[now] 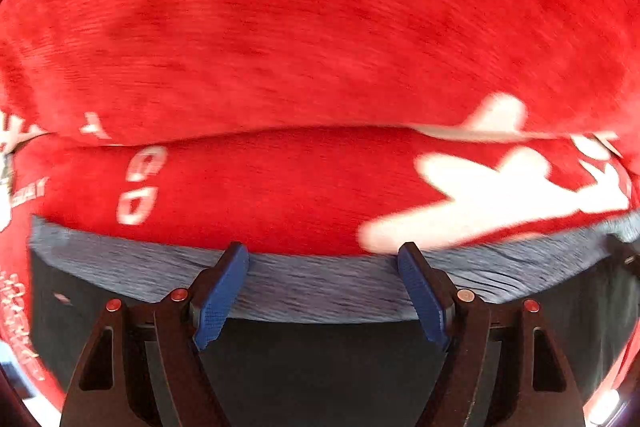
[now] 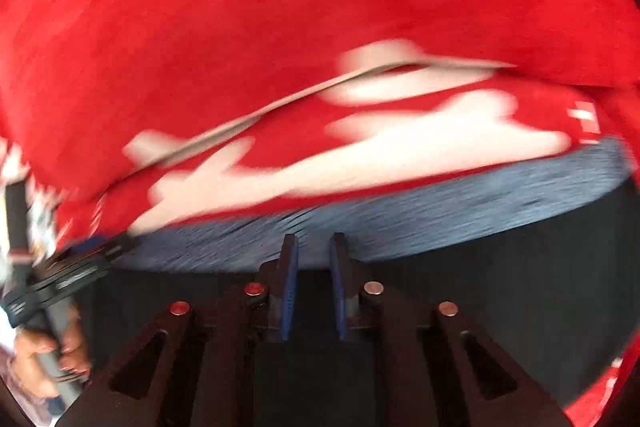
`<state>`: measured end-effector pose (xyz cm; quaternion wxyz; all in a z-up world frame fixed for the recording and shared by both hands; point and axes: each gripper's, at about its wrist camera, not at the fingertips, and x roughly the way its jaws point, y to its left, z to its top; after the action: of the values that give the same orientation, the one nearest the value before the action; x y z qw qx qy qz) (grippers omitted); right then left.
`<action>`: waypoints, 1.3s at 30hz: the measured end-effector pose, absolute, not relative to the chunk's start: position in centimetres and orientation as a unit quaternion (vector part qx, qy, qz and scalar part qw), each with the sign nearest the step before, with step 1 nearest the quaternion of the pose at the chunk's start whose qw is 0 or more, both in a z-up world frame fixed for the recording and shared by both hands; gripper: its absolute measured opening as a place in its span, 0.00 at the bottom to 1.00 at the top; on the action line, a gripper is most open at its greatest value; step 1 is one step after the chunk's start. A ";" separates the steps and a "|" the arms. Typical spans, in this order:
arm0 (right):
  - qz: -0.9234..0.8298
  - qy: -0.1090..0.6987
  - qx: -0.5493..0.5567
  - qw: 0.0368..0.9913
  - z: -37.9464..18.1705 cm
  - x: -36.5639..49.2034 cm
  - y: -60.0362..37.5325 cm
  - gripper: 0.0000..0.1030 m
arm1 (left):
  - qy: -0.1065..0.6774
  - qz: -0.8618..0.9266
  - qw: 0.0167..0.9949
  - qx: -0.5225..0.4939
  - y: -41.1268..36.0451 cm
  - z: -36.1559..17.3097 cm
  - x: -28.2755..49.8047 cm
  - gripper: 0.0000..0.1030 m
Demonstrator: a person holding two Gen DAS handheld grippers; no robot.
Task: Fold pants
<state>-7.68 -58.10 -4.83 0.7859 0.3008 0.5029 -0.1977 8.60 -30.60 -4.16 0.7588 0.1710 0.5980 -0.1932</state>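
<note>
The pants are dark fabric [image 1: 320,359] with a grey-blue ribbed waistband [image 1: 320,287], lying on a red cloth with white print [image 1: 320,27]. My left gripper [image 1: 324,259] is open, its blue pads [image 1: 222,299] wide apart over the waistband edge. In the right wrist view the waistband [image 2: 480,203] runs across the frame. My right gripper [image 2: 313,251] has its blue pads [image 2: 289,291] close together with a narrow gap at the waistband edge; I cannot tell if fabric is pinched. The left gripper [image 2: 96,251] shows at far left, held by a hand [image 2: 48,355].
The red cloth with white letters and shapes [image 2: 280,7] covers the whole surface beyond the pants. Both views are motion-blurred.
</note>
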 end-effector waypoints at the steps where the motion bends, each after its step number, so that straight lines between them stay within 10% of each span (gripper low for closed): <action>1: -0.226 0.503 0.305 0.776 -4.6 -8.7 -59.6 0.19 | 0.596 -0.190 0.760 0.174 -29.9 -3.3 9.0 0.76; 15: -0.167 0.550 0.344 0.743 -3.0 -19.1 -53.8 0.35 | 0.634 -0.214 0.698 0.256 -23.7 -0.2 -5.0 0.76; 24: -0.145 0.546 0.377 0.734 4.5 -25.0 -51.9 0.75 | 0.644 -0.219 0.693 0.239 -22.6 9.5 -10.2 0.76; 27: -0.156 0.531 0.396 0.733 6.9 -25.6 -51.4 0.77 | 0.635 -0.241 0.699 0.225 -24.1 13.1 -12.9 1.00; 39: -0.195 0.467 0.406 0.761 14.7 -27.4 -46.5 1.00 | 0.614 -0.348 0.653 0.274 -27.0 15.9 -17.2 1.00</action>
<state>-27.38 -46.49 14.73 0.7613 0.4059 0.4666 -0.1946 -17.21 -26.95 15.89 0.6531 0.2740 0.6141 -0.3482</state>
